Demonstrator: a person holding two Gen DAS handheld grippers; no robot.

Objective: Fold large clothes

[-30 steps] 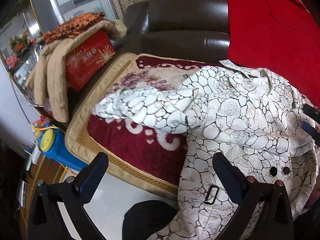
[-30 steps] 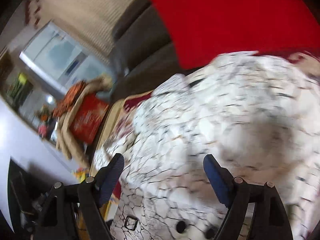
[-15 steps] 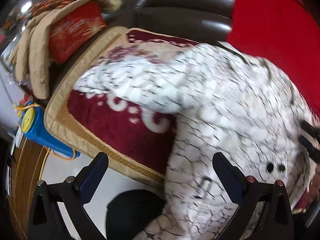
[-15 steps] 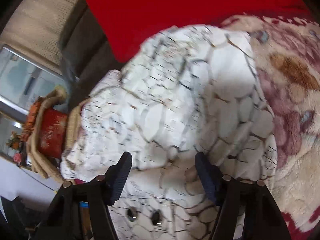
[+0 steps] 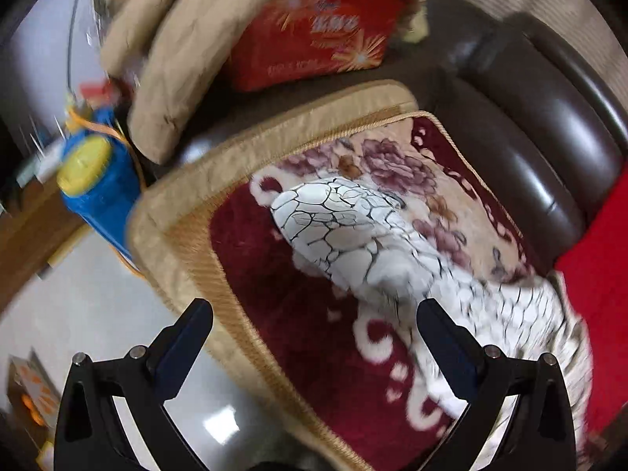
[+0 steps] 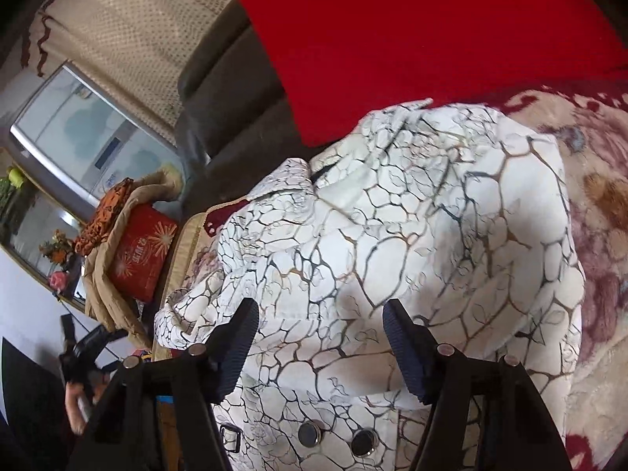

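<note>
Over the past second the left gripper had swung away from the body of the white jacket with its dark crackle print toward the outstretched sleeve, while the right gripper had dropped in close over the jacket's folded bulk. That garment lay spread on the maroon and beige floral plush cover of the dark brown leather sofa, a broad soft surface suited to laying a big coat flat. Its sleeve stretched out sideways across the cover, probably left there as the next part to fold in. Both sets of jaws stood spread apart and gripped nothing; the left pair hung above the cover with the sleeve's root beside its right finger, apparently lining up for a pinch on the sleeve. In the right wrist view the jaws hovered just above the jacket near its two metal snap buttons, perhaps to steady the body during the sleeve fold, though contact could not be judged. A red cloth draped the sofa back behind the jacket, and a red printed box under a beige quilted garment sat clear of the folding area.
</note>
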